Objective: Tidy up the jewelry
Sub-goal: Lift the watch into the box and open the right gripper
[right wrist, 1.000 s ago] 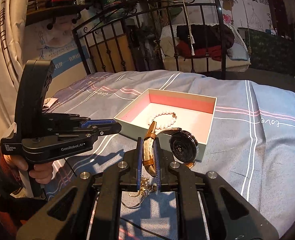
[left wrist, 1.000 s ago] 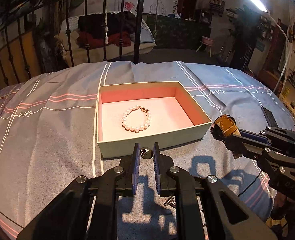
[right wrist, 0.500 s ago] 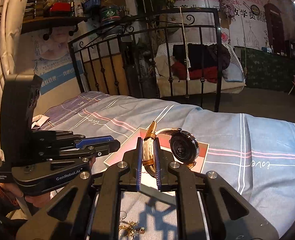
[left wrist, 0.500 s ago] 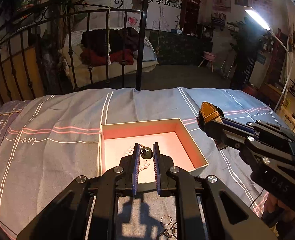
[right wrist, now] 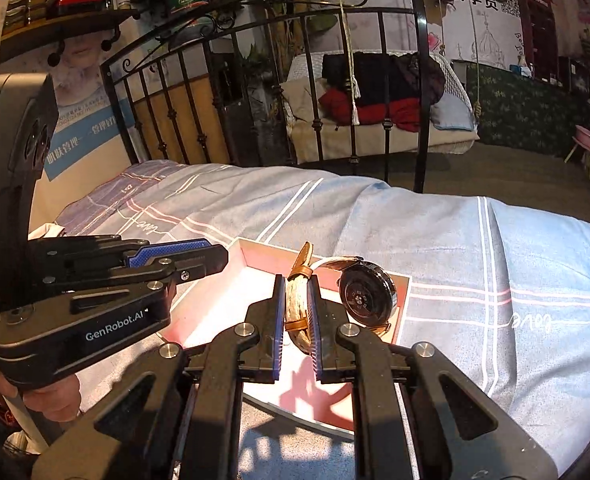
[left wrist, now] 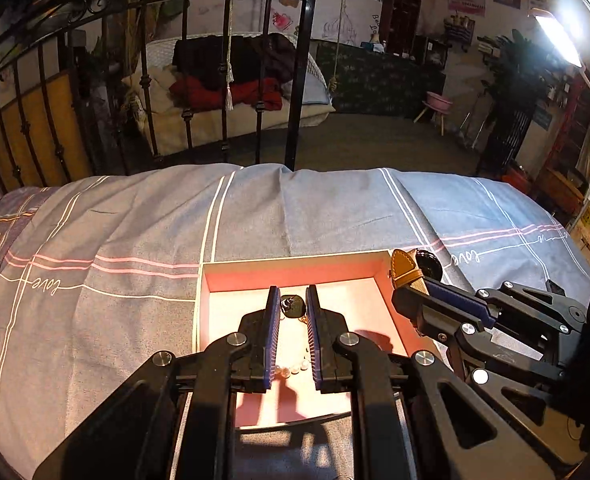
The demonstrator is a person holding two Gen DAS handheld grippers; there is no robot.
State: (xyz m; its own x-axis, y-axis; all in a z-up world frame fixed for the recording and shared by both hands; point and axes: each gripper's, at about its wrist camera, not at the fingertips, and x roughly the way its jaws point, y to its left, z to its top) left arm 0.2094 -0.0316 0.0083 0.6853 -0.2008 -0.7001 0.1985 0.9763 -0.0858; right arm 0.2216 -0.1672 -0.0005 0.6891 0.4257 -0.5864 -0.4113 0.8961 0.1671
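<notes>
While both hand-held grippers hang over the open box (left wrist: 295,266), each is clenched on a piece of jewelry. Left hand-held gripper (left wrist: 291,312), lower centre of the left wrist view: blue pads nearly together, pinching a small dark pendant-like piece (left wrist: 293,306); what it is exactly cannot be told. Beneath it, on the pink floor of the box, lies the pearl bracelet (left wrist: 293,368), mostly hidden behind the fingers. Right hand-held gripper (right wrist: 297,312), lower centre of the right wrist view: clamped on the tan strap of the wristwatch (right wrist: 369,294), whose round case sticks out to the right of the fingers, back facing the camera, above the box's right corner. The box rests on the striped blue-grey bedspread (left wrist: 115,280), before the black iron bed rail (left wrist: 295,80).

Compared with one second earlier, the box has slid from mid-frame to the lower part of both views, and both grippers now stand above its interior rather than short of its near wall; the grips are unchanged. A person's hand (right wrist: 53,400) holds the left handle at lower left.
</notes>
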